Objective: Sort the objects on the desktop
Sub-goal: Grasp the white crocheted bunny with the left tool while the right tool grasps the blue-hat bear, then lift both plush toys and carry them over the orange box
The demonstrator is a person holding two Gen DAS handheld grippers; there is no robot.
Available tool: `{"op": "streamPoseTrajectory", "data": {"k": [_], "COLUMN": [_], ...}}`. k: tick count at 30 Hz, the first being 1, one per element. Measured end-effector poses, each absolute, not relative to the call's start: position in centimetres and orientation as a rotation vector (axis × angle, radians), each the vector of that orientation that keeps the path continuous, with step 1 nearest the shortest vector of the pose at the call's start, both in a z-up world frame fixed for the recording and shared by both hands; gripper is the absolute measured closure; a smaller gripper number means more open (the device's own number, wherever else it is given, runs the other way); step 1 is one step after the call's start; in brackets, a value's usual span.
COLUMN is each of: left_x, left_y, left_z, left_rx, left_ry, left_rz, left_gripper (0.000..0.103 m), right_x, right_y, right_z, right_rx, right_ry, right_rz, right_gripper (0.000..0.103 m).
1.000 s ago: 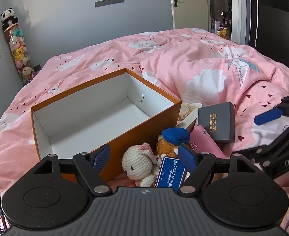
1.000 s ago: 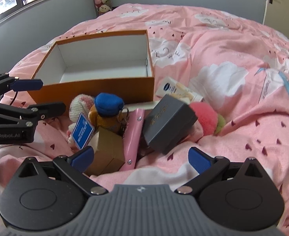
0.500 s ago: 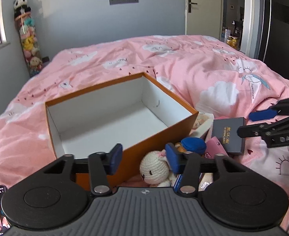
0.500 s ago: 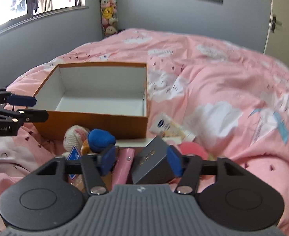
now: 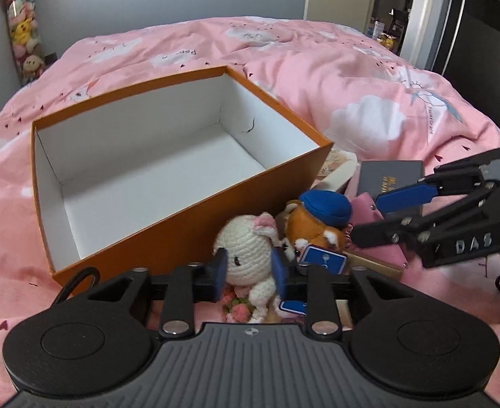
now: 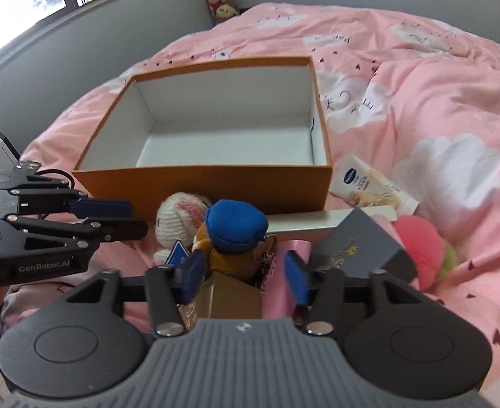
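Observation:
An empty orange box (image 5: 188,217) (image 6: 199,183) with a white inside lies on the pink bed. In front of it lies a pile: a white crochet bunny (image 5: 246,248) (image 6: 178,217), a brown plush with a blue cap (image 5: 321,217) (image 6: 236,227), a grey box (image 5: 389,180) (image 6: 358,251), a pink pouch (image 6: 277,282), a brown carton (image 6: 233,299). My left gripper (image 5: 250,273) has its blue pads on both sides of the bunny. My right gripper (image 6: 246,275) is open around the blue-capped plush; it also shows in the left wrist view (image 5: 385,217).
A cream tube (image 6: 372,183) and a white box lie right of the orange box. A pink-green plush ball (image 6: 423,251) lies at the far right. A blue card (image 5: 321,258) leans by the plush. A toy column (image 5: 22,30) stands by the wall.
Both grippers have dropped toward the pile. The left jaws have narrowed onto the bunny. The right jaws have come around the blue-capped plush.

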State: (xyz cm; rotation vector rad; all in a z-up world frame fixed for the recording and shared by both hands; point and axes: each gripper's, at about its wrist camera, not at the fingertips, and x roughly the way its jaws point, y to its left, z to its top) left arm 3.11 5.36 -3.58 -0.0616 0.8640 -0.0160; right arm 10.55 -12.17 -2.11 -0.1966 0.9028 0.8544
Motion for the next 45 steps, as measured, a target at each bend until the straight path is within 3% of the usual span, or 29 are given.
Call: {"op": "streamPoseTrajectory", "data": {"k": [1, 2, 5, 19, 23, 25, 31, 45], "left_x": [3.2, 3.4, 3.7, 5.6, 6.1, 6.1, 5.8, 2.8], "left_y": [5.5, 5.6, 5.7, 6.8, 6.9, 7.1, 6.9, 7.0], "left_z": [-3.7, -3.9, -4.5, -7.6, -8.4, -8.6, -8.6, -2.4], "left_rx": [-0.072, -0.077, -0.064, -0.133, -0.149, -0.173, -0.173, -0.152], "left_ry": [0.862, 0.858, 0.860, 0.912, 0.926, 0.932, 0.918, 0.782], "left_rz": [-0.022, -0.030, -0.037, -0.015, -0.004, -0.010, -0.007, 0.013], "left_gripper": [0.041, 0.039, 0.037, 0.036, 0.038, 0.046, 0.052, 0.055], "right_x": [10.8, 11.0, 11.5, 13.6, 13.6, 13.7, 13.0, 11.9], "right_y": [-11.9, -11.6, -10.9, -9.5, -9.0, -8.9, -9.0, -12.0], "right_z": [-2.3, -2.5, -2.7, -4.1, -4.8, -5.2, -5.4, 0.1], "right_rx": [-0.200, -0.199, -0.192, -0.099, -0.119, -0.107, -0.117, -0.058], "right_ry": [0.908, 0.912, 0.922, 1.021, 1.019, 1.026, 1.007, 0.825], "right_rz": [0.858, 0.865, 0.892, 0.903, 0.899, 0.905, 0.915, 0.987], "right_gripper": [0.041, 0.038, 0.034, 0.034, 0.038, 0.040, 0.047, 0.049]}}
